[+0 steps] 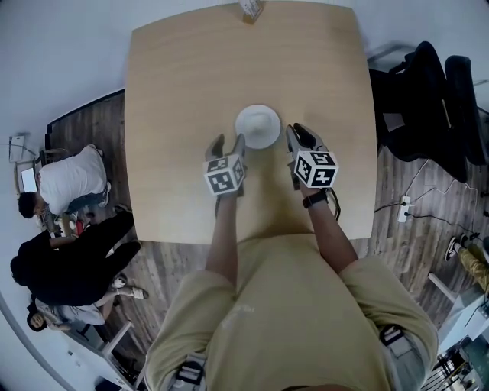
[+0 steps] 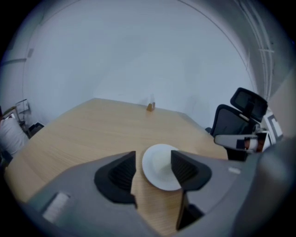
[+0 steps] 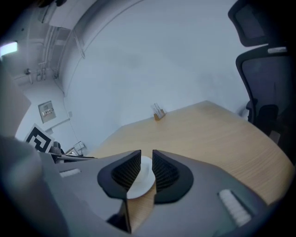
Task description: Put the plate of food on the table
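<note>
A white plate [image 1: 258,126] rests flat near the middle of the light wooden table [image 1: 176,92]; I cannot make out any food on it. My left gripper [image 1: 228,140] stands open at the plate's near-left edge. In the left gripper view the plate [image 2: 159,167] lies between the wide-apart jaws, untouched by the pads. My right gripper [image 1: 291,131] is at the plate's right edge. Its jaws stand only a narrow gap apart, and the plate's rim [image 3: 144,175] shows in that gap.
A small holder [image 1: 250,9] stands at the table's far edge. Black office chairs [image 1: 428,99] are right of the table, with a power strip [image 1: 404,208] on the floor. Two people [image 1: 69,221] sit on the wooden floor at the left.
</note>
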The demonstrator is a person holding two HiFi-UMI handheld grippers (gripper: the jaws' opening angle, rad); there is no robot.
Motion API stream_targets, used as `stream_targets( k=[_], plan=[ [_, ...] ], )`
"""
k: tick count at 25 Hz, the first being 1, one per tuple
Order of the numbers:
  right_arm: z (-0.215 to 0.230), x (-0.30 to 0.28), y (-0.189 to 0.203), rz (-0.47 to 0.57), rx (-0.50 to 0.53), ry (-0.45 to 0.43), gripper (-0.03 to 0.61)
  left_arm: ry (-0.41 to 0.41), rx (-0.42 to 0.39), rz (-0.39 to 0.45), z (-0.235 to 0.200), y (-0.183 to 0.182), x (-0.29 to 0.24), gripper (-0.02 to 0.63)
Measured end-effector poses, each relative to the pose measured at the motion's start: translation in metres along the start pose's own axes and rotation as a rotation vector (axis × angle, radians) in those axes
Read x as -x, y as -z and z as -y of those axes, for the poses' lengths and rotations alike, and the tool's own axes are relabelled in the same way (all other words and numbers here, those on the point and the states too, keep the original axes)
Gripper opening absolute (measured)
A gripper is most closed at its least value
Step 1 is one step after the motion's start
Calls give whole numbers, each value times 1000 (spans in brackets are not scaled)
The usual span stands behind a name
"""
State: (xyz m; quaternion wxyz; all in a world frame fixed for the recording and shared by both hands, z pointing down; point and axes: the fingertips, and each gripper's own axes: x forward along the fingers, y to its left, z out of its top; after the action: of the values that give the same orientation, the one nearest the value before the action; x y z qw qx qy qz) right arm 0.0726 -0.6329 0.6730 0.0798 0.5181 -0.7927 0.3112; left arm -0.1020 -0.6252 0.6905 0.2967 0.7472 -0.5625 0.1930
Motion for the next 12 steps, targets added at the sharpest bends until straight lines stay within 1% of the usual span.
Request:
stream_targets(
  k=[3,7,9,12],
  plan=[
    [-10,30,-18,89,64,-7,69,17,-56,95,19,-16,28,224],
    [-20,68,-31,159,128,-6,54,5,-103,211,41,-29,65,160],
    [-27,85,-37,188,156,-13,46,2,-119,250,51,-31,81,139],
    [-37,111,-44,228,195,-26,29,6,-143,284,67,-31,103,104]
  ],
)
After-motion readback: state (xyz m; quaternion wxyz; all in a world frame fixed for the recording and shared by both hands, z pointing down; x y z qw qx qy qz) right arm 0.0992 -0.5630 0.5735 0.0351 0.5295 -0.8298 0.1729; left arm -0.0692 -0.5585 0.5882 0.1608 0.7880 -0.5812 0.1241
